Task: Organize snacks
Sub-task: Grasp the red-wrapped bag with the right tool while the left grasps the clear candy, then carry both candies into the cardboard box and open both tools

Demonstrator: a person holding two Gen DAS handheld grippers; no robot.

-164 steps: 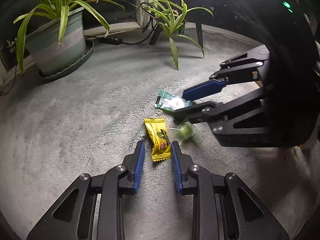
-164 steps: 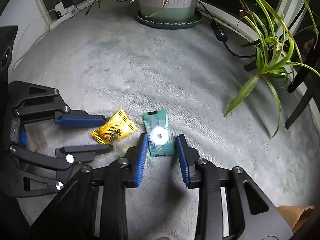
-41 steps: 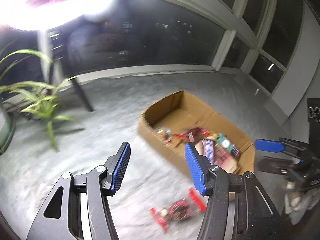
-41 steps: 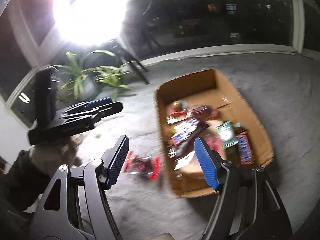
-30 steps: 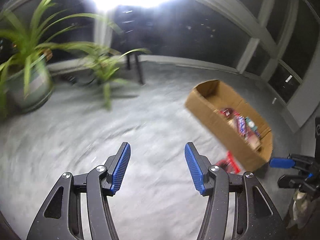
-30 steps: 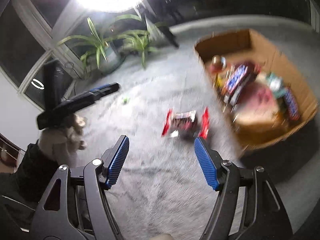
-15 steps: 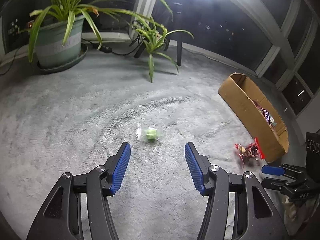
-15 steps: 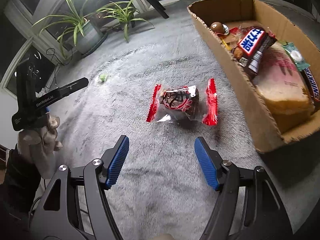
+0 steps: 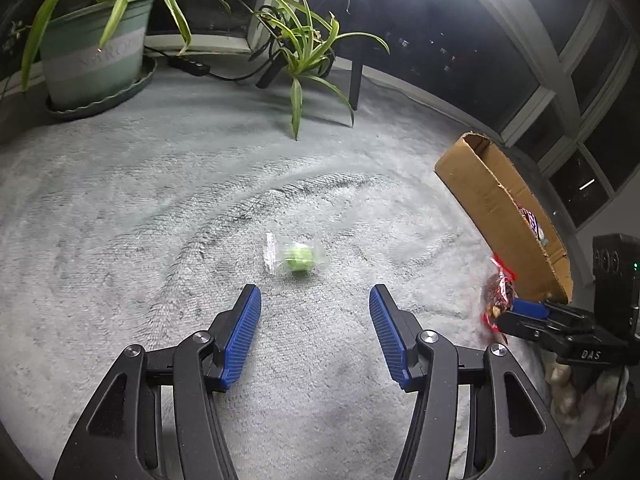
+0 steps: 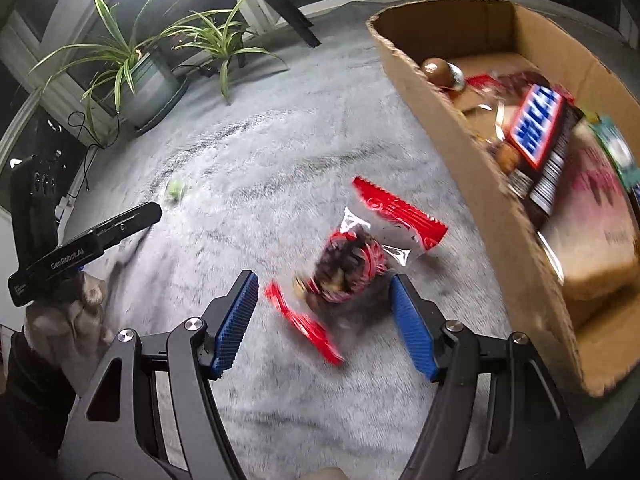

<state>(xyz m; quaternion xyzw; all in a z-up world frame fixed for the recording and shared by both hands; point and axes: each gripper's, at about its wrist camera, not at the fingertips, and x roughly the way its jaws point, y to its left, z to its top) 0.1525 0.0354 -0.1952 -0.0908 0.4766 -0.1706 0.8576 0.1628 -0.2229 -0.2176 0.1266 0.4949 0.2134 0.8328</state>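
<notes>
A green candy in a clear wrapper [image 9: 295, 257] lies on the grey carpet, just ahead of my left gripper [image 9: 314, 300], whose blue pads stand open and apart from it. The same candy [image 10: 175, 191] shows small at the far left in the right wrist view. A red-ended clear snack packet [image 10: 352, 264] lies on the carpet beside the cardboard box [image 10: 440, 120]. My right gripper [image 10: 322, 284] hangs open over the packet's near end, its pads not touching it. In the left wrist view the packet [image 9: 498, 294] sits by the box [image 9: 488, 200], with the right gripper [image 9: 528, 312] over it.
The box holds several snacks, among them a chocolate bar [image 10: 538, 128] and a pink pack [image 10: 592, 216]. A large potted plant [image 9: 92, 60] and a smaller one [image 9: 304, 52] stand at the carpet's far edge, with a power strip [image 9: 188, 66] and a chair leg [image 9: 356, 76] near them.
Both grippers have dropped closer to the carpet. The green candy now lies nearer the left pads, and the red packet has come between the right pads. Neither opening has changed.
</notes>
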